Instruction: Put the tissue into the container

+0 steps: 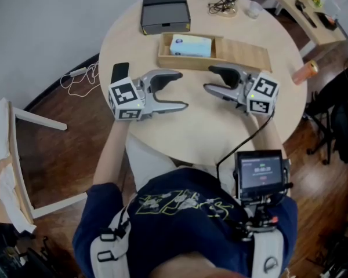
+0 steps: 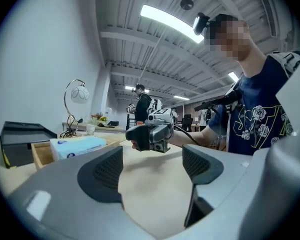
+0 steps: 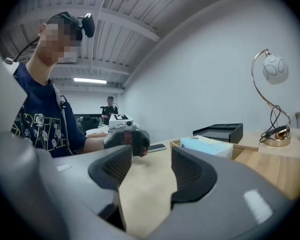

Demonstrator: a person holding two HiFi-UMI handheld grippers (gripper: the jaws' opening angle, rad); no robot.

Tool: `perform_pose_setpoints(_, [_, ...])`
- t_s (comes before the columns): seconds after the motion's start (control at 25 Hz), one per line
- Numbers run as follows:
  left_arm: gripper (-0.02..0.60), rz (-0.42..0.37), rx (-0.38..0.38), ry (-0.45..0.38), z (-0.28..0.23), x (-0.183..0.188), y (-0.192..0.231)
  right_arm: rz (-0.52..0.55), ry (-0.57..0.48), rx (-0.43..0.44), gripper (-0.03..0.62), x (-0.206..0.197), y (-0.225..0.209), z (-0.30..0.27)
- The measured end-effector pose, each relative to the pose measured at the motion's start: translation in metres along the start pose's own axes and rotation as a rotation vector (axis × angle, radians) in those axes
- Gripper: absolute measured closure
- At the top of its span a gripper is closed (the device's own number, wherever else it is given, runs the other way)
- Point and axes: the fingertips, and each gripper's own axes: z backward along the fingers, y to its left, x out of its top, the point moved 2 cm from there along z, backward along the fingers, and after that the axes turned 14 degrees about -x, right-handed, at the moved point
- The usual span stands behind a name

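jaws of both grippers are empty in the head view: the left gripper point(image 1: 182, 89) stands wide and the right gripper point(image 1: 209, 79) narrower, their tips turned towards each other over bare desk point(image 1: 209, 132). just beyond the tips the tissue point(image 1: 191, 46) lies inside the wooden container point(image 1: 243, 54), at its left end. to my eye the job looks done, with the tools held clear of it.

left gripper view: jaws well apart with only desk between them, the right gripper straight ahead and the tissue off past the left jaw. it shows the pack standing above the container's low wall, which the top-down view cannot.

right gripper view: jaws closer together but gripping nothing. the tissue sits beyond the right jaw, with a black box point(image 3: 217, 132) and a lamp point(image 3: 272, 99) behind.
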Motion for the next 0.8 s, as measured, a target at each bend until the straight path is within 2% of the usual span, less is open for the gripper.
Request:
perform_pose_setpoints(0.12, [0.198, 0.028, 0.003, -0.028, -0.006, -0.014, -0.007, -0.070, -0.007, -0.003, 0.364, -0.016, 0.003, 0.007])
perform_pose_setpoints(0.2, [0.199, 0.022, 0.032, -0.049, -0.008, -0.019, -0.010, -0.098, -0.017, 0.001, 0.369, -0.025, 0.007, 0.010])
perform_pose_setpoints(0.32, [0.269, -0.002, 0.084, -0.069, -0.009, -0.025, -0.013, -0.102, -0.062, -0.016, 0.452, -0.034, 0.008, 0.014])
perform_pose_setpoints(0.52, [0.284, -0.017, 0.081, -0.011, -0.017, -0.036, -0.018, -0.147, -0.085, 0.006, 0.501, -0.038, 0.014, 0.014])
perform_pose_setpoints(0.6, [0.286, -0.010, 0.084, -0.007, -0.018, -0.038, -0.018, -0.128, -0.068, 0.005, 0.514, -0.041, 0.017, 0.011])
perform_pose_setpoints(0.68, [0.318, 0.002, 0.095, 0.003, -0.019, -0.040, -0.016, -0.080, -0.042, -0.020, 0.534, -0.045, 0.018, 0.007])
perform_pose_setpoints(0.8, [0.346, 0.016, 0.109, 0.022, -0.020, -0.043, -0.014, 0.005, -0.028, -0.076, 0.594, -0.050, 0.019, 0.003])
